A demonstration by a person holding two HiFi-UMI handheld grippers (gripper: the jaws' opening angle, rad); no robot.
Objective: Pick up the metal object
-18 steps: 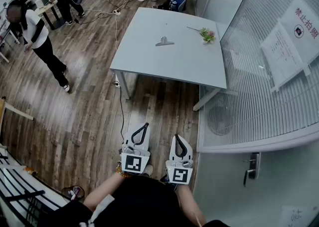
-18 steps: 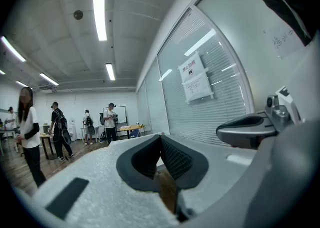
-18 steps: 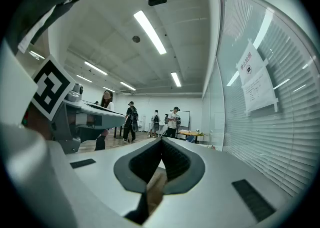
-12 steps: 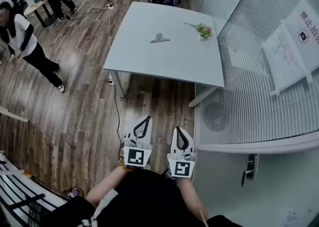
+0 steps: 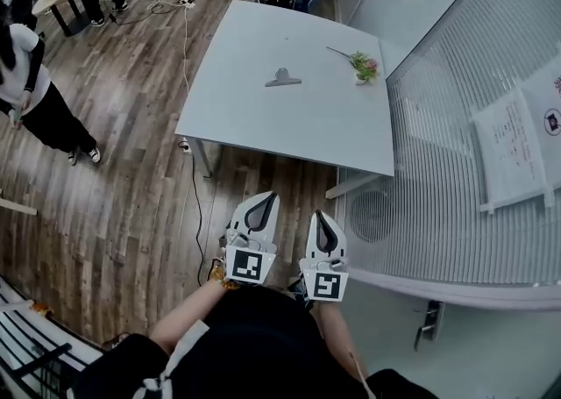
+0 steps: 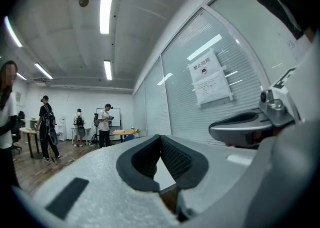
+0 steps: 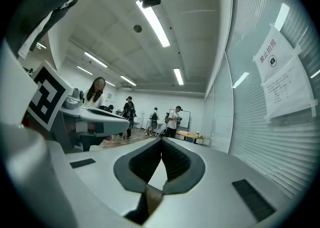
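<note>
A small grey metal object lies on the pale grey table, toward its far middle. Both grippers are held close to the person's body, well short of the table's near edge. My left gripper is shut with its tips meeting and nothing between them; its jaws point level across the room. My right gripper is shut and empty too, its tips touching. The metal object does not show in either gripper view.
A small potted flower stands at the table's far right. A glass wall with blinds runs along the right. Several people stand on the wooden floor at the left and far end. A cable trails near the table leg.
The head view has shifted forward, so the table sits lower and nearer. Both grippers have risen slightly in the view and stay shut.
</note>
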